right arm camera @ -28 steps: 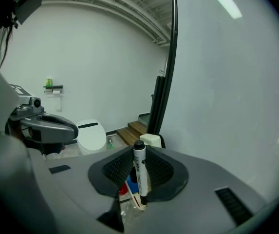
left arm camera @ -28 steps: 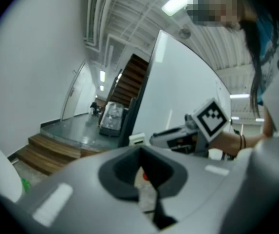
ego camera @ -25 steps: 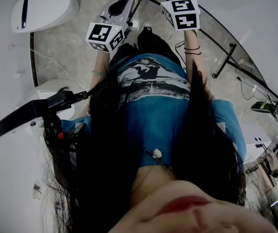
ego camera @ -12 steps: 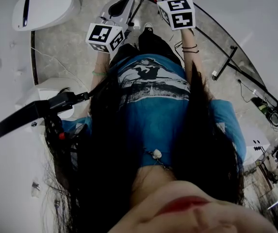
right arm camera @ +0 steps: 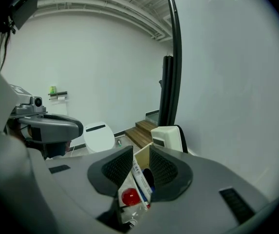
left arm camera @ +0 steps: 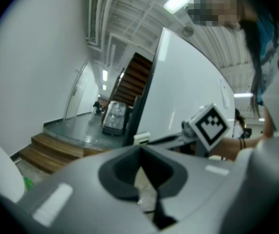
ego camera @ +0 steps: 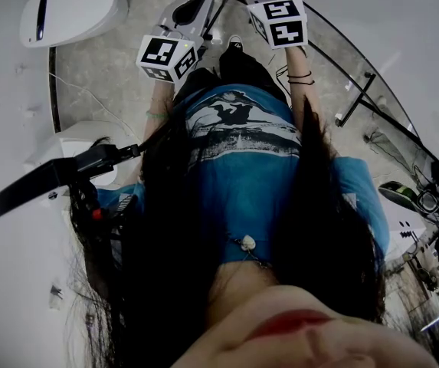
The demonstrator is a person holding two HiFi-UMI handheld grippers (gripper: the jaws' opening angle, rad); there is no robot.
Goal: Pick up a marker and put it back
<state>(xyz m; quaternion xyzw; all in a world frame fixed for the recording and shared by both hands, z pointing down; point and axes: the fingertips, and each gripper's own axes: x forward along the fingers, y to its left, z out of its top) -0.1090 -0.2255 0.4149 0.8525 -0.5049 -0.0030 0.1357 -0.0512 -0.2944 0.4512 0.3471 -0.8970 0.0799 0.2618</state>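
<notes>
White walls (right arm camera: pixel 90 57), wooden steps (left arm camera: pixel 49 150) (speckled floor (ego camera: pixel 104 75))

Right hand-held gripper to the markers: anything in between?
Nothing shows in between. In the right gripper view the right hand-held gripper has its jaws apart, and the markers in their cream box show straight through the gap.

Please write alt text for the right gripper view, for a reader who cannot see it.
The right tongs, jaws apart, point into a beige marker box; a red cap and a blue marker show in the gap. Beyond stand a white wall, a black pole and wooden steps.
</notes>
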